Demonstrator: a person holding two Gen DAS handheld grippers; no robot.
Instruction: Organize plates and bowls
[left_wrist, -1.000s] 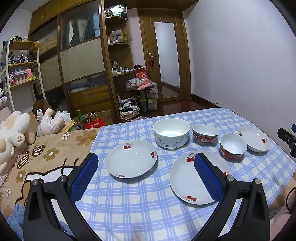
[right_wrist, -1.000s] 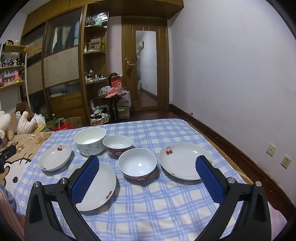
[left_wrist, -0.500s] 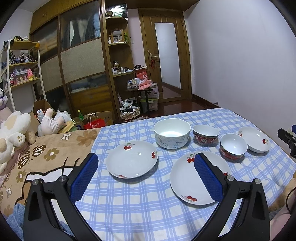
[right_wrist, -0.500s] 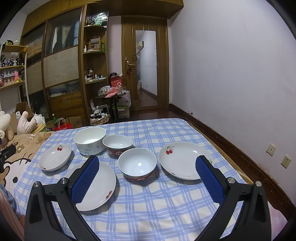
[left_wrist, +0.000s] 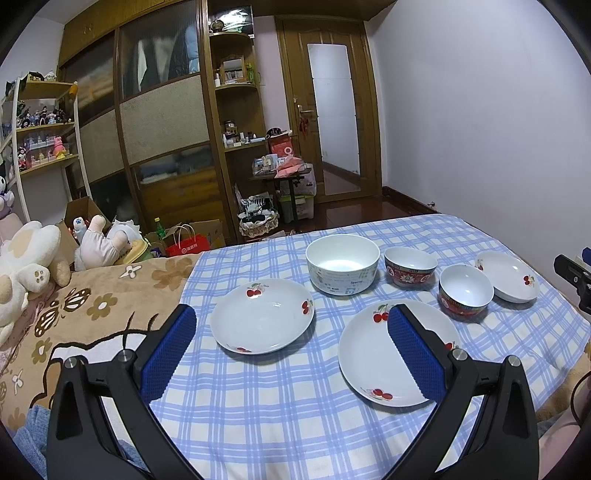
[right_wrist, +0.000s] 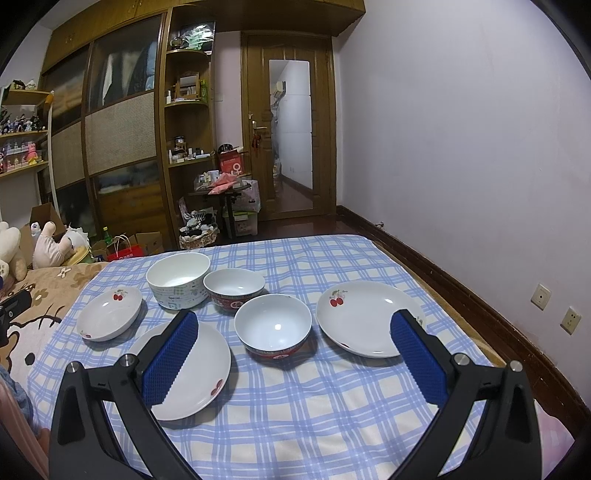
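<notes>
While both grippers are hovering above a blue checked cloth (right_wrist: 332, 406), the left gripper (left_wrist: 291, 347) and right gripper (right_wrist: 291, 350) are holding their jaws wide and empty. Three cherry plates (left_wrist: 262, 317) (left_wrist: 373, 358) (right_wrist: 365, 317) are lying spread across the cloth. A large white bowl (right_wrist: 178, 278) is sitting at the back, just beside two red-sided bowls (right_wrist: 234, 288) (right_wrist: 273, 330).

Each gripper, the left gripper (left_wrist: 291, 343) and the right gripper (right_wrist: 293, 347), has black angular arms with round silver screws at the joints. The fingers (left_wrist: 168, 354) carry bright blue pads with a fine knobbly texture.
</notes>
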